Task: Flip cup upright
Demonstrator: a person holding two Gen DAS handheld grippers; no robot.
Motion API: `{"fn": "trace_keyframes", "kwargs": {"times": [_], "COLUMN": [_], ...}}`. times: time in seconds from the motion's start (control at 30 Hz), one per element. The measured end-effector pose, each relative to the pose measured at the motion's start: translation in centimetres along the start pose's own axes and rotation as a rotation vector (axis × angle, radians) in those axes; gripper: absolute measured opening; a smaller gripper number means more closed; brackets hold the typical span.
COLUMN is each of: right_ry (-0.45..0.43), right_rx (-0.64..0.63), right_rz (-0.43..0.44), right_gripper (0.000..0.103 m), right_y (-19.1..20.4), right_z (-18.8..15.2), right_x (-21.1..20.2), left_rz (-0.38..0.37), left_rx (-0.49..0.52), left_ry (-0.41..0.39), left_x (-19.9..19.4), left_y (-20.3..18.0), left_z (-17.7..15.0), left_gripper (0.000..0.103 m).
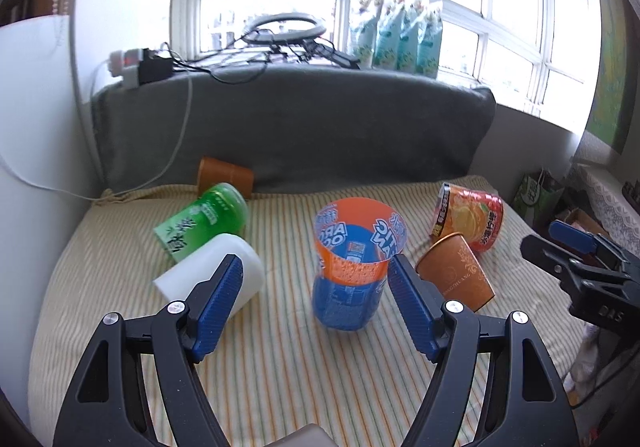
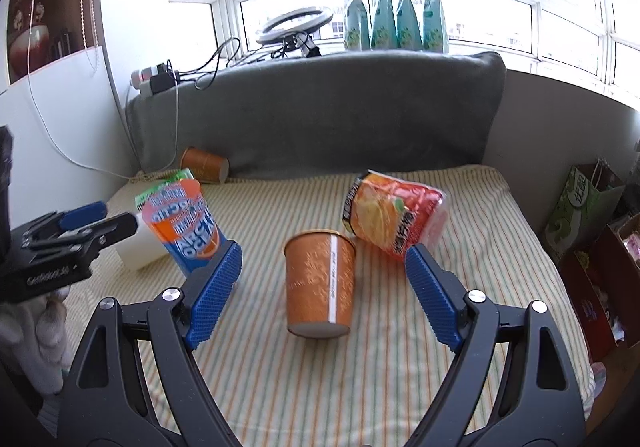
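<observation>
An orange-and-blue printed plastic cup (image 1: pixel 352 263) stands on the striped cloth, mouth up, leaning slightly; it also shows in the right wrist view (image 2: pixel 184 231). My left gripper (image 1: pixel 316 267) is open, its fingers either side of this cup, not touching it. A brown paper cup (image 2: pixel 320 283) lies on its side, base toward the camera; in the left wrist view it (image 1: pixel 456 271) lies right of the printed cup. My right gripper (image 2: pixel 324 259) is open around the brown cup, apart from it.
A red-orange noodle cup (image 2: pixel 394 219) lies tipped behind the brown cup. A green cup (image 1: pixel 204 221), a white cup (image 1: pixel 212 275) and another brown cup (image 1: pixel 226 175) lie at the left. A grey cushion (image 1: pixel 296 127) backs the striped cloth (image 1: pixel 280 367). Bags and boxes (image 2: pixel 584 207) stand right.
</observation>
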State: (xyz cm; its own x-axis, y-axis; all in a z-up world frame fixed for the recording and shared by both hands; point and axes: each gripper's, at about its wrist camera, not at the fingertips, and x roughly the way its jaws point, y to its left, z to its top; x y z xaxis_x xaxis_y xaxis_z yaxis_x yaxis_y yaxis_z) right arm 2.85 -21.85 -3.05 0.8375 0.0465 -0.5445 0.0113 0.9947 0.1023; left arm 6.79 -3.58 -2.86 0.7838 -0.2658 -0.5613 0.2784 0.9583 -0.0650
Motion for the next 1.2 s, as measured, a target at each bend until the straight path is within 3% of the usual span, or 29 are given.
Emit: {"fn": "trace_keyframes", "kwargs": {"times": [0.13,0.23,0.5,0.73,1.2], "right_ry": [-0.024,-0.050,-0.132,-0.158,-0.182], "right_rx": [-0.012,-0.019,-0.035,-0.023,0.005], "right_rz": [-0.001,-0.006,-0.020,-0.038,-0.065], "right_gripper": [0.087,0.097,0.103,0.103,0.103], "right_y": [0.7,1.1,2.0,2.2,1.6], "right_z": [0.4,0.5,0.8,0.7,0.5], "right_x": [0.1,-0.1,-1.2,-1.5,-2.1], "left_rz": [0.021,0.051,0.110,0.146,0.148], "left_rx": [-0.016,-0.008,-0.024,-0.028,-0.045], "left_ry": [-0.055,-0.112,-0.215,-0.237,-0.239], "left_x": [-1.6,-3.0,-5.3,-6.0,-6.5], "left_y": [0.3,0.1,0.0,0.2,0.5], "left_z": [-0.3,-0.5,-1.2,-1.7,-1.8], "left_gripper": [0.075,0.079,0.083,0.084,0.085]}}
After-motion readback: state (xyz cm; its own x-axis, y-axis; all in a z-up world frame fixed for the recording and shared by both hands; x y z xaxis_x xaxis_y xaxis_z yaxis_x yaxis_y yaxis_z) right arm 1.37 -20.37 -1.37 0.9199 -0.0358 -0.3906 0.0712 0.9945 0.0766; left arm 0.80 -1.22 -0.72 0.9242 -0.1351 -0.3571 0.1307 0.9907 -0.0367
